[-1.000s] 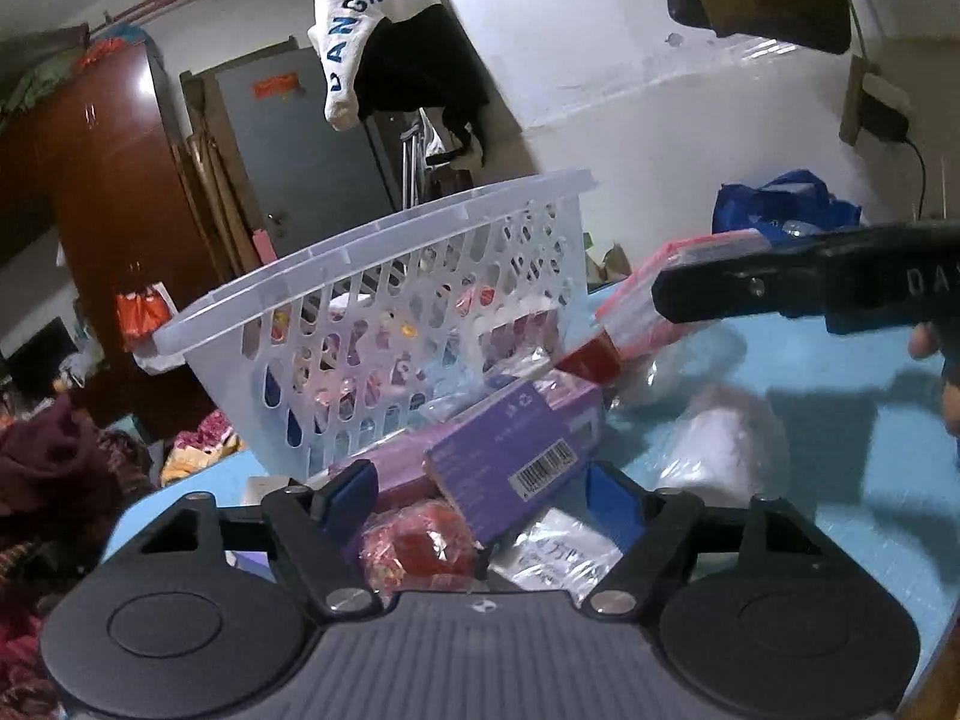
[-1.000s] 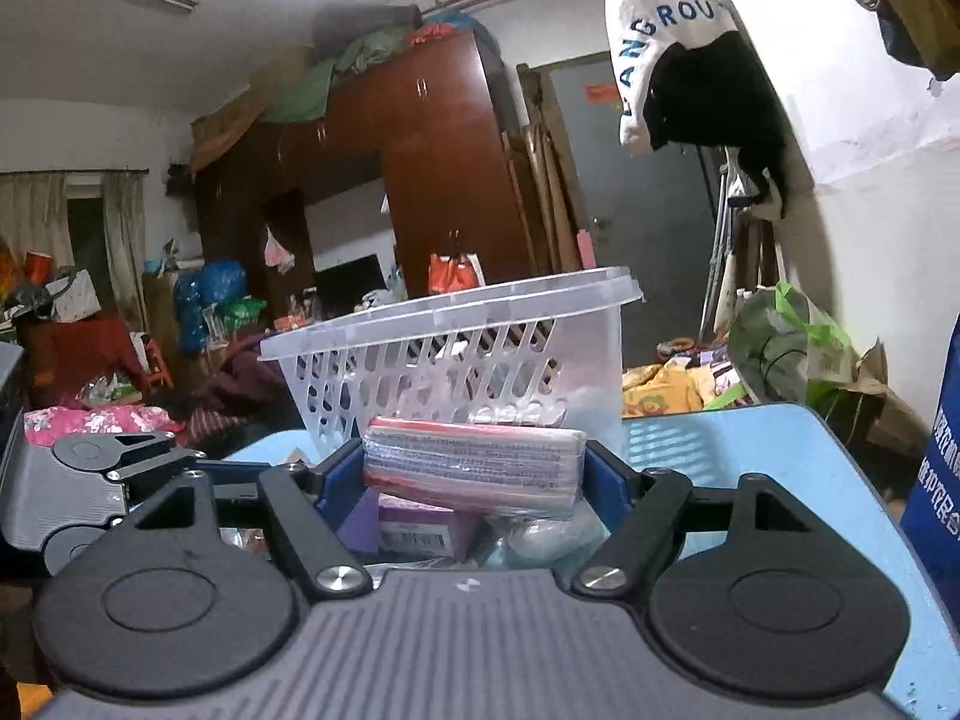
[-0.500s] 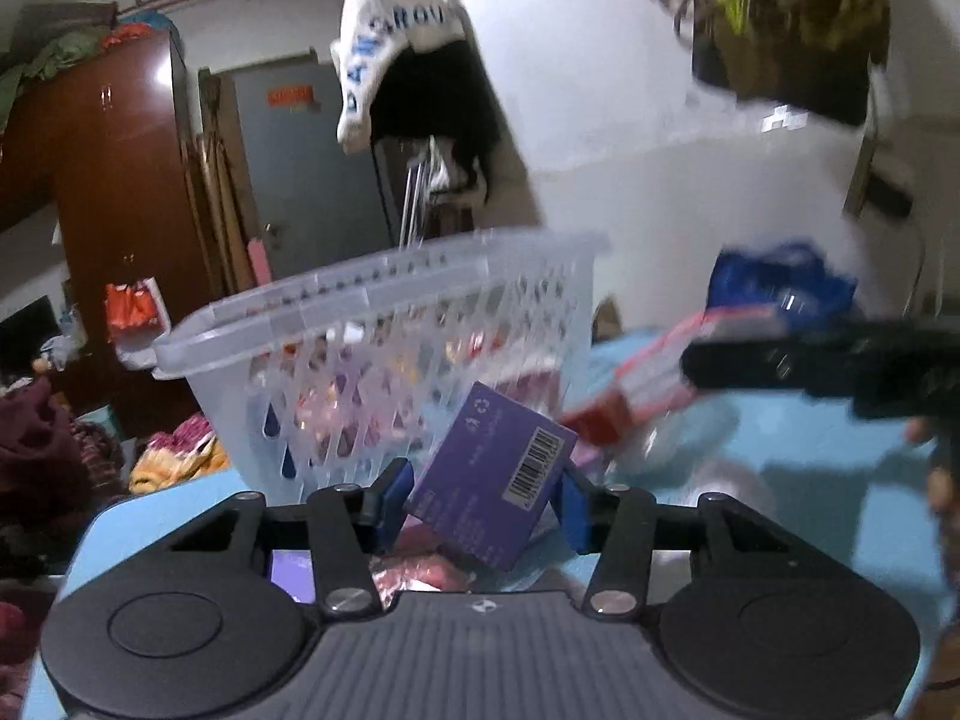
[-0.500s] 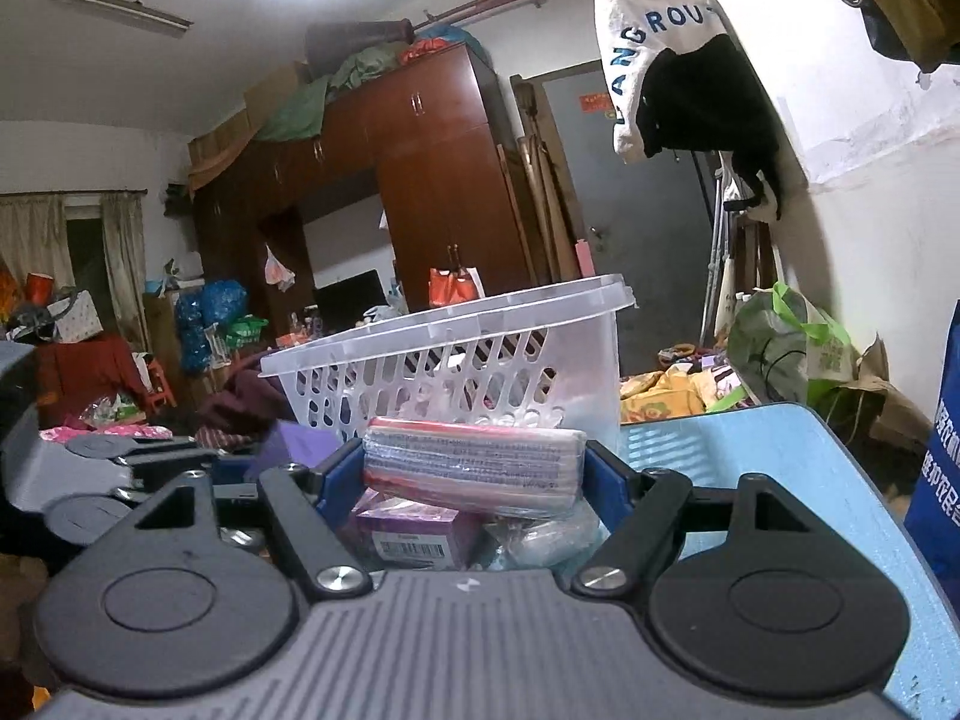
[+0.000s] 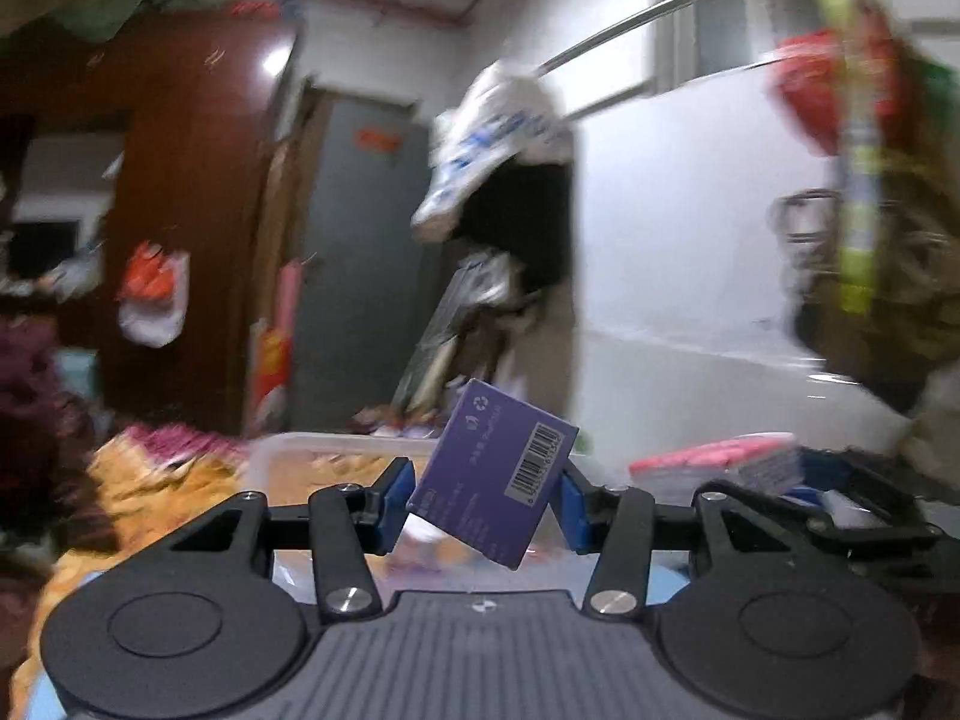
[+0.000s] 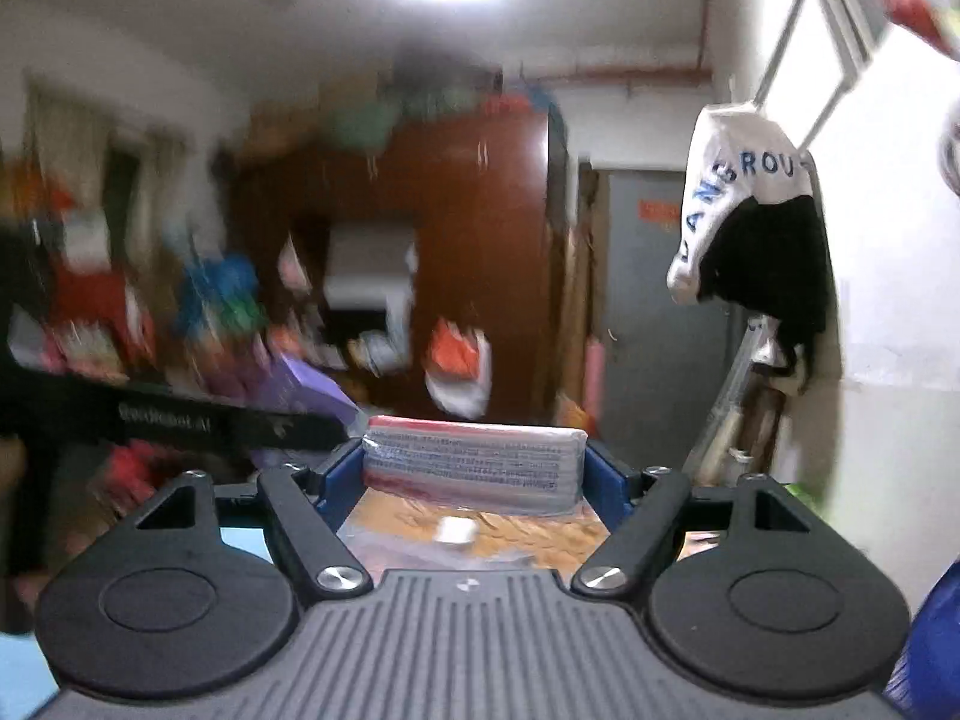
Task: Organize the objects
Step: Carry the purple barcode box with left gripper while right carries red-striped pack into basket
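A purple box with a barcode (image 5: 492, 474) sits tilted between the blue pads of my left gripper (image 5: 483, 495), which is shut on it and held up in the air. Just behind and below it runs the rim of the clear plastic basket (image 5: 324, 444). My right gripper (image 6: 474, 474) is shut on a pink and red wrapped packet (image 6: 474, 462), gripped by its two ends. In the left wrist view that packet (image 5: 714, 459) shows to the right at about the same height. The right wrist view catches the purple box (image 6: 312, 390) to its left. Both views are blurred.
A brown wardrobe (image 6: 480, 240) and a grey door (image 6: 648, 312) stand across the room. White and black clothing (image 6: 750, 222) hangs by the white wall on the right, with bags (image 5: 870, 180) hung higher up. A strip of blue table (image 6: 240, 540) shows low down.
My left gripper closed on the purple box and lifted it out of the pile. Both grippers have risen from table level to about the basket's rim and rolled a little. The right still holds its packet.
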Demonstrator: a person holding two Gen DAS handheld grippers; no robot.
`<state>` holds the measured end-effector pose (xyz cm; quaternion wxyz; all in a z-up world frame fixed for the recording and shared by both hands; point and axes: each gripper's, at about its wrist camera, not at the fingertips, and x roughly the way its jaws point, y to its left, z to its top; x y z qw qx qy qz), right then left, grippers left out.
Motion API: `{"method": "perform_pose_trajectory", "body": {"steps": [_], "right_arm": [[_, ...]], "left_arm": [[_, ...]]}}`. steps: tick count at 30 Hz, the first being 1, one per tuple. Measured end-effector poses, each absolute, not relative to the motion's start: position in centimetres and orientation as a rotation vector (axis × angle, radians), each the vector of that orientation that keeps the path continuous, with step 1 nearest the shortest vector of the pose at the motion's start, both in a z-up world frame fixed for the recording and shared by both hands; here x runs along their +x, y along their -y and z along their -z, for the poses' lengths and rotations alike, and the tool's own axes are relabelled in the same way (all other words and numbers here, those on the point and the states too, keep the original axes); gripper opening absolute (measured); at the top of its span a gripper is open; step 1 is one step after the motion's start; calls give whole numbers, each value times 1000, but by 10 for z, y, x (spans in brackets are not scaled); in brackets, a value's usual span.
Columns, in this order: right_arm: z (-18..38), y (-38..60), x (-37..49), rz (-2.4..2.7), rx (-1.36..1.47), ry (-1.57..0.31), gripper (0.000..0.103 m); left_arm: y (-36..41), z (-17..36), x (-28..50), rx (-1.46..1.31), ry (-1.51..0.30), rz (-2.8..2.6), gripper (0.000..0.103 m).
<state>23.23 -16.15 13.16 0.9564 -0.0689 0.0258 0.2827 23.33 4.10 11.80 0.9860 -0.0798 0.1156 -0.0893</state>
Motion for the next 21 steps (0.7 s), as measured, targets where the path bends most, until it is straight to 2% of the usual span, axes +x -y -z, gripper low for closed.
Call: {"method": "perform_pose_trajectory", "body": {"steps": [4,6,7,8,9,14,21], "right_arm": [[-138,141,291,-586,-128,-249,79],[-133,131,304,-538,-172,-282,82],[-131,128,305,-525,-189,-287,87],[-130,129,301,-524,-189,-278,91],[-129,133,293,-530,-171,-257,102],[-120,180,236,-562,-43,-185,103],[-55,211,201,-710,-62,-420,103]], "left_arm": [[-50,-116,281,-194,-362,142,55],[-54,-109,294,-206,-400,132,71],[-56,-107,297,-214,-400,121,89],[-57,-105,297,-222,-398,107,92],[-59,-103,292,-227,-387,98,92],[-63,-86,220,-157,-320,119,92],[-63,-18,140,-124,-439,147,92]]}}
